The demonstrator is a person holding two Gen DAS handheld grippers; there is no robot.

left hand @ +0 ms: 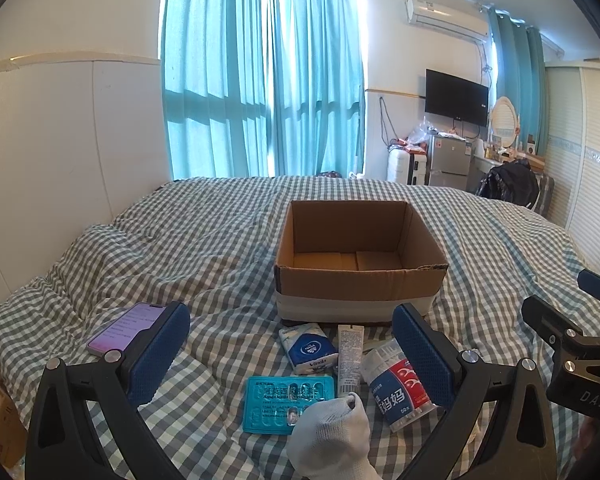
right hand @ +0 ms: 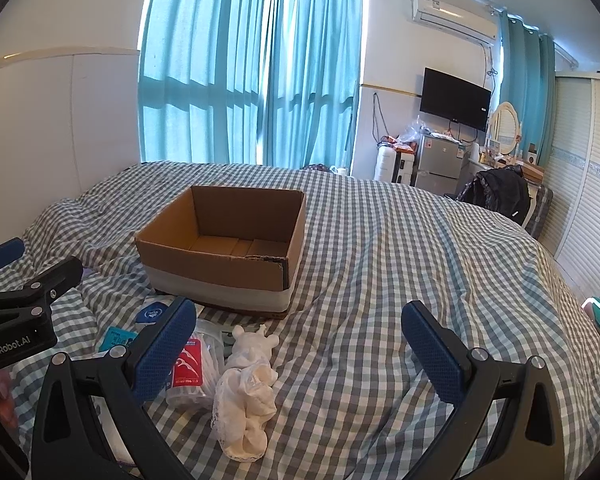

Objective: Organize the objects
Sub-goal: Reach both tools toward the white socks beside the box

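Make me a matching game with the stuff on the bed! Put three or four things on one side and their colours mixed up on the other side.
Things:
1. cardboard box
2. pill pack
3. sock
4. phone screen

Colours:
a. white
b. purple
c. brown
d. teal

Pairs: 1-c, 2-d, 3-a, 4-b

The brown box sits open on the checked bed cover, and the other three lie in front of it.
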